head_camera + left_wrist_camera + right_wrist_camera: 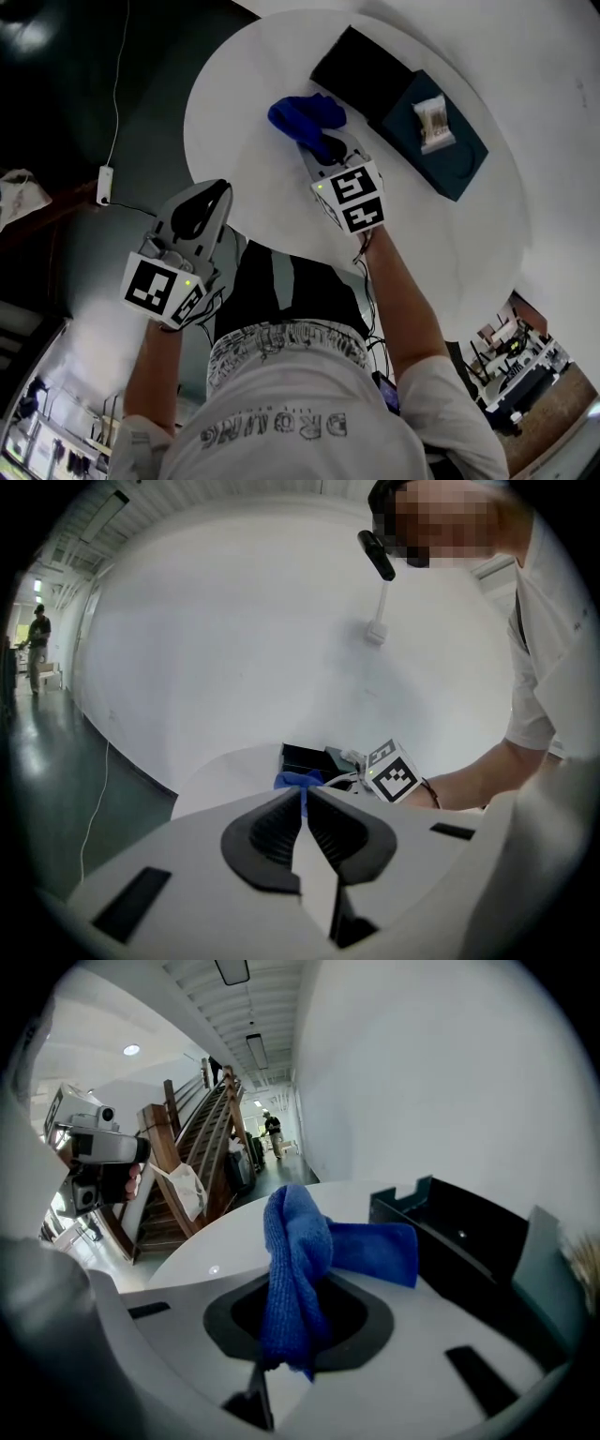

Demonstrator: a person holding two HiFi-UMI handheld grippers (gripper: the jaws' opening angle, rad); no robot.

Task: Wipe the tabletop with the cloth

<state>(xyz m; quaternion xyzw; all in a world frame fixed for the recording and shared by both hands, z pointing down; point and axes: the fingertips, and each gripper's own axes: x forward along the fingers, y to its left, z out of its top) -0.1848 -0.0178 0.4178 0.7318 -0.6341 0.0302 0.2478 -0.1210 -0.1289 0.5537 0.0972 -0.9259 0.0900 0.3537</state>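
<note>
Blue cloth, the only one, is pinched in the right tool above the round white counter. Its length runs forward along the jaws, and its loose end seems to fold toward a black tray. The left tool, jaws pressed together on nothing, hangs beside the counter's edge.

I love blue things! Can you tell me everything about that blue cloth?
The blue cloth looks like soft, fuzzy fabric, bunched into a twisted roll. The right gripper is shut on it, and one flap sticks out sideways. It is over the round white table, near the black box.
</note>
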